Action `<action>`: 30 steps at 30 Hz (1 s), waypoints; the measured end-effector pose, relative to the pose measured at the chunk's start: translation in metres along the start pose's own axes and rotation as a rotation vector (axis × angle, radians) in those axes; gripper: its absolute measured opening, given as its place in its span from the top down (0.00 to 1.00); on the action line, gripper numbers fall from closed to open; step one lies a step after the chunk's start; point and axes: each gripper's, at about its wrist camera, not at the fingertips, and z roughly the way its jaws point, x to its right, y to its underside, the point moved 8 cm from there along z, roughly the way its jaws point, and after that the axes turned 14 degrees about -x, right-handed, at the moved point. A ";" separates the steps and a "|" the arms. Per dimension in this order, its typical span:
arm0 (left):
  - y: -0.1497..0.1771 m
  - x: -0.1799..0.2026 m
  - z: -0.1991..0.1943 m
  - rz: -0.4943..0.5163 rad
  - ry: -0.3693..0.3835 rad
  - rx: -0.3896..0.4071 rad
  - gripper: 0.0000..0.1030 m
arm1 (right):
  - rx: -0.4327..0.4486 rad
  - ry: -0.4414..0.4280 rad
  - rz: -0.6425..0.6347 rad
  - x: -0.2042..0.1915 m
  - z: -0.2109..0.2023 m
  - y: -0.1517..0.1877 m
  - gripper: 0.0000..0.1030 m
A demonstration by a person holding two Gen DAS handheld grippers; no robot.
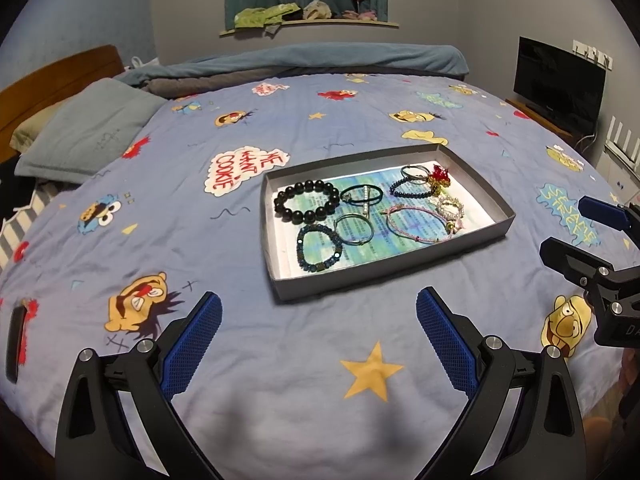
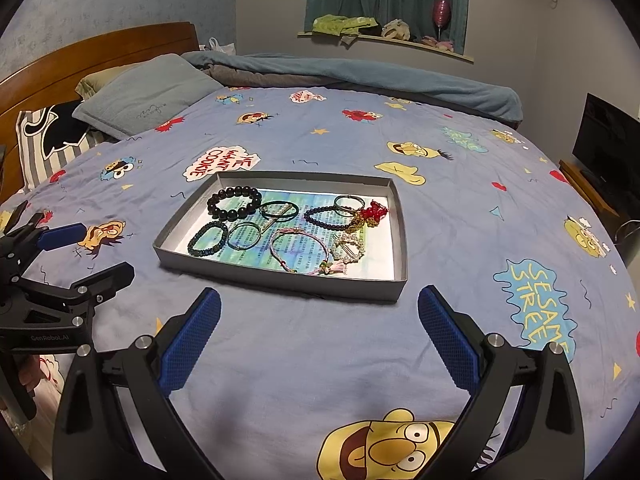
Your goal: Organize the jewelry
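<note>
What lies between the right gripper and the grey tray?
Only bare bedsheet lies between the open right gripper and the grey tray, seen in the right wrist view.

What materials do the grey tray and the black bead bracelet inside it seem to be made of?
The grey tray looks like matte cardboard: thin, straight folded walls. The black bead bracelet has large glossy round beads with small highlights, perhaps polished stone, glass or lacquered wood; I cannot tell which.

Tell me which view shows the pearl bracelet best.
The right wrist view: the pearl bracelet lies nearer the camera there, its white beads distinct on the tray lining. In the left wrist view it sits at the tray's far right side, smaller, partly merged with the pink cord bracelet.
</note>
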 end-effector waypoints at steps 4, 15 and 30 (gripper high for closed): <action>-0.001 0.001 0.000 0.003 0.000 0.004 0.06 | 0.000 0.000 -0.001 0.000 0.000 0.001 0.05; -0.001 0.003 -0.001 0.010 0.002 0.007 0.06 | -0.003 0.004 -0.003 0.000 0.000 0.001 0.05; -0.004 0.011 -0.005 0.060 -0.007 0.042 0.06 | -0.011 0.003 -0.006 0.001 0.002 0.002 0.05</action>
